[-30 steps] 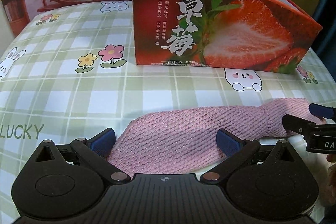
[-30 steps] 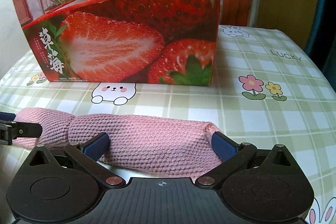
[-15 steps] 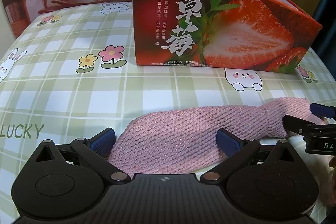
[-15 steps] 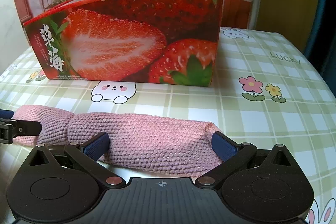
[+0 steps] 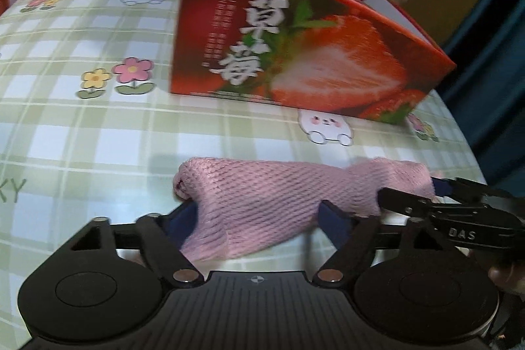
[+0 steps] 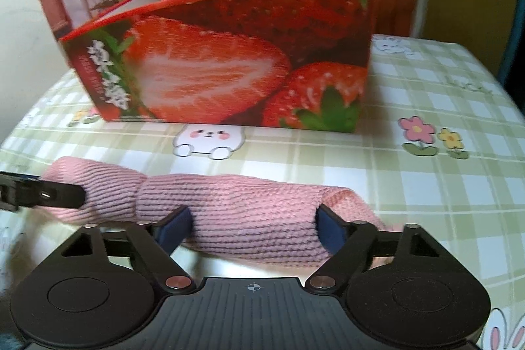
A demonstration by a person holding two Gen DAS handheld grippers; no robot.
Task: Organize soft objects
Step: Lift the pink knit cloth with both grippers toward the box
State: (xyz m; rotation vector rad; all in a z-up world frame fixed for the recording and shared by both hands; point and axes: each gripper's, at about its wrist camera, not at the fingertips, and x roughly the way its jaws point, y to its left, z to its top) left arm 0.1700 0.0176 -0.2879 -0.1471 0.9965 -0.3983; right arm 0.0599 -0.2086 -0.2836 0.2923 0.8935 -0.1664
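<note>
The table point(image 5: 82, 133), under a green-and-white checked cloth printed with flowers, rabbits and lettering, fills both wrist views; past its far edge are potted plants, a rounded chair back and a yellowish wall. On it stands the red strawberry box point(image 5: 295, 54), open at the top, at twelve o'clock from each gripper and well clear of the cloth roll, with a printed rabbit on the bare strip of cloth between them. Nothing lies between the roll and the box. The pink knitted cloth point(image 6: 236, 209), rolled into a long bundle, lies near the table's near edge with its long axis running from nine to three o'clock, parallel to the box's long front; one end bunches at nine o'clock in the left view, the other folds over at three o'clock in the right view. The left gripper point(image 5: 259, 218) straddles the bundle's left part, its jaws closing, the blue pads against the knit on both sides. The right gripper point(image 6: 252, 223) does the same on the right part, jaws closing, pads touching and denting the fabric.
</note>
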